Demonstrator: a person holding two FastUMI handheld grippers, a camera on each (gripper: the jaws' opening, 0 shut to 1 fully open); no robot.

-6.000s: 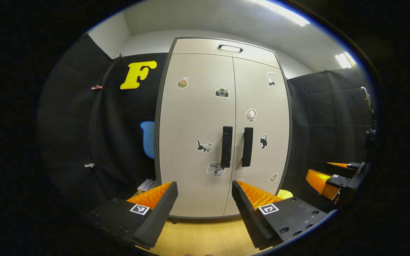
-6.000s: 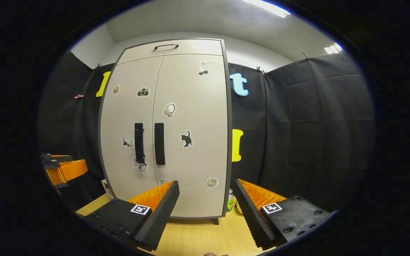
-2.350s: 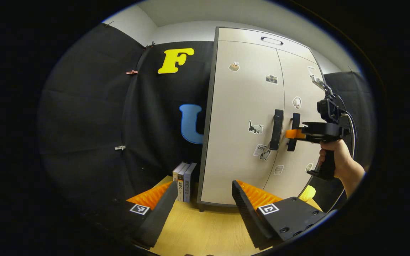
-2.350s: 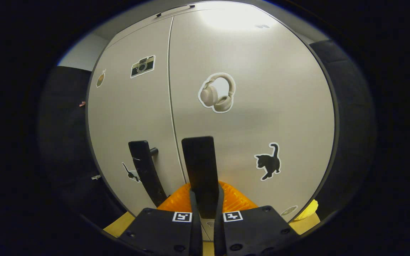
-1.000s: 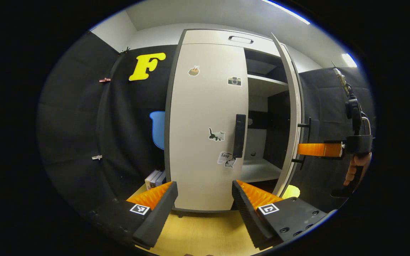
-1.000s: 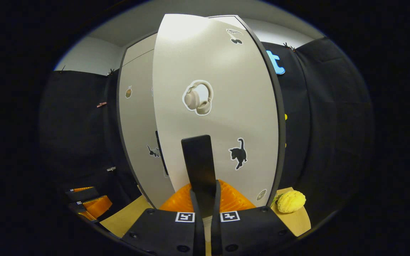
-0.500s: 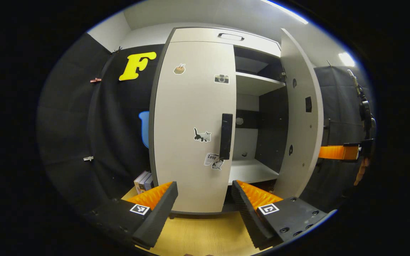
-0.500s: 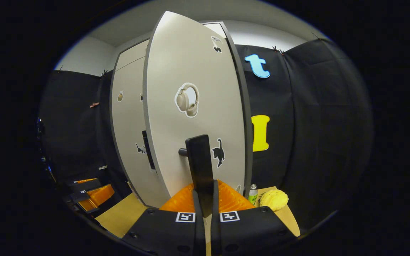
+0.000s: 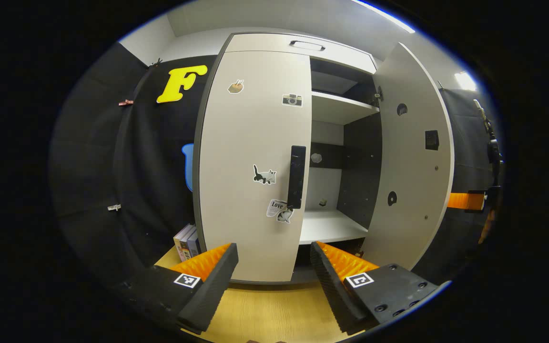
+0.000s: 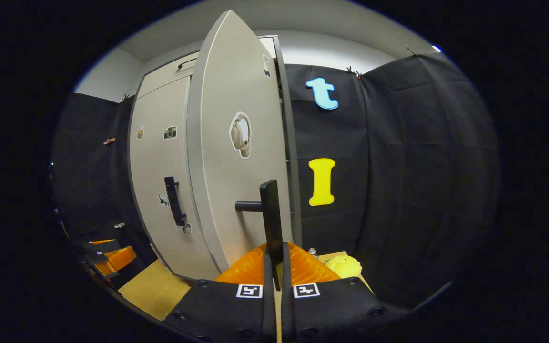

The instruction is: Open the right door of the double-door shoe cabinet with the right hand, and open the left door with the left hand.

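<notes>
Right gripper (image 10: 274, 271) at bottom centre of the right gripper view, fingers pressed onto the right door handle (image 10: 270, 209), a dark vertical bar seen edge-on just above them. Right door (image 10: 227, 157) swung wide open; in the left gripper view its inner face (image 9: 410, 166) sits right of centre, with the right gripper (image 9: 465, 200) poking out past its edge at far right. Left gripper (image 9: 274, 267) at bottom of the left gripper view, fingers spread wide, pinching nothing, apart from the shoe cabinet (image 9: 303, 45). Left door (image 9: 250, 143) closed, its handle (image 9: 296, 176) near frame centre, untouched. Open right half shows shelves (image 9: 336, 108). Books (image 9: 186, 240) stand on the wooden floor (image 9: 265, 309) left of the cabinet. Yellow round object (image 10: 344, 266) on the floor, lower right of centre in the right gripper view.
</notes>
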